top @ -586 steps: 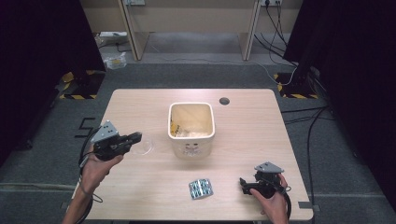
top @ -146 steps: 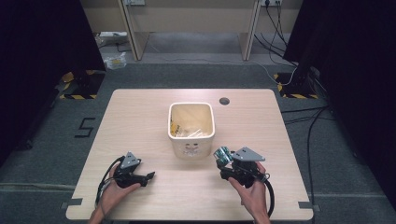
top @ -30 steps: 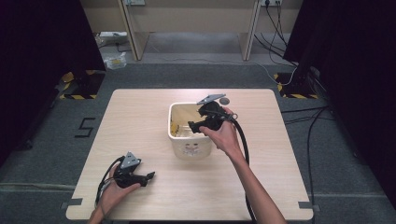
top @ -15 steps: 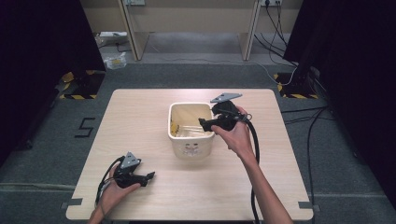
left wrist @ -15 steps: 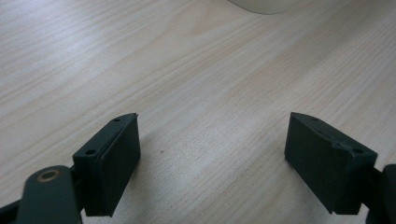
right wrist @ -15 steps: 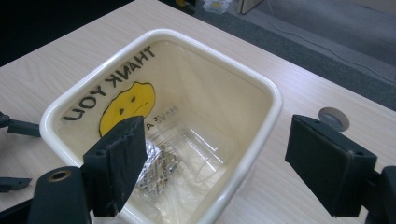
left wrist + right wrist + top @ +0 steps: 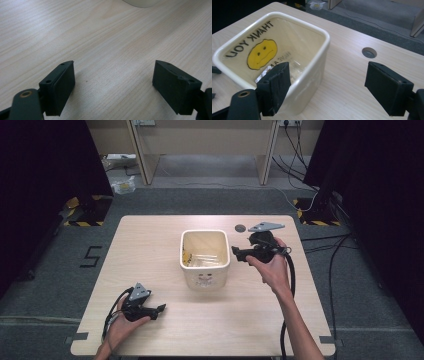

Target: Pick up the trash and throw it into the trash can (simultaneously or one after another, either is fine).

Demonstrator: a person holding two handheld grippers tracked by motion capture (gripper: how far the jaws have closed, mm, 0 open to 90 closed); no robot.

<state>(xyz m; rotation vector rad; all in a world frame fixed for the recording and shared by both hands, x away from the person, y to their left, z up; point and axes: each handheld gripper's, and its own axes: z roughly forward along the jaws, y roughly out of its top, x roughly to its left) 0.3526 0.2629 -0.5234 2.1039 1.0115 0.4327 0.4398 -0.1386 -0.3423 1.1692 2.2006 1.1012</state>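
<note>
A white bin point(image 7: 205, 270) stands mid-table, lined with a clear bag printed with a yellow smiley point(image 7: 262, 53) and "THANK YOU". Wrappers and a silvery packet point(image 7: 263, 73) lie at its bottom. My right gripper point(image 7: 237, 255) hovers just right of the bin, pointing at it, its jaws open with nothing held. In the right gripper view, my right gripper point(image 7: 329, 75) frames the bin's near corner point(image 7: 322, 60) without touching it. At the front left, my left gripper point(image 7: 160, 308) rests low over the table. The left gripper point(image 7: 112, 75) is open over bare wood.
A round cable hole point(image 7: 240, 227) sits in the tabletop point(image 7: 150, 245) behind the right gripper. Cables trail from both grippers off the front edge. Grey floor surrounds the table, with desk legs and cables beyond the far edge.
My right gripper has moved from above the bin's far right corner out to the right and nearer, now beside the bin. The left gripper has stayed put.
</note>
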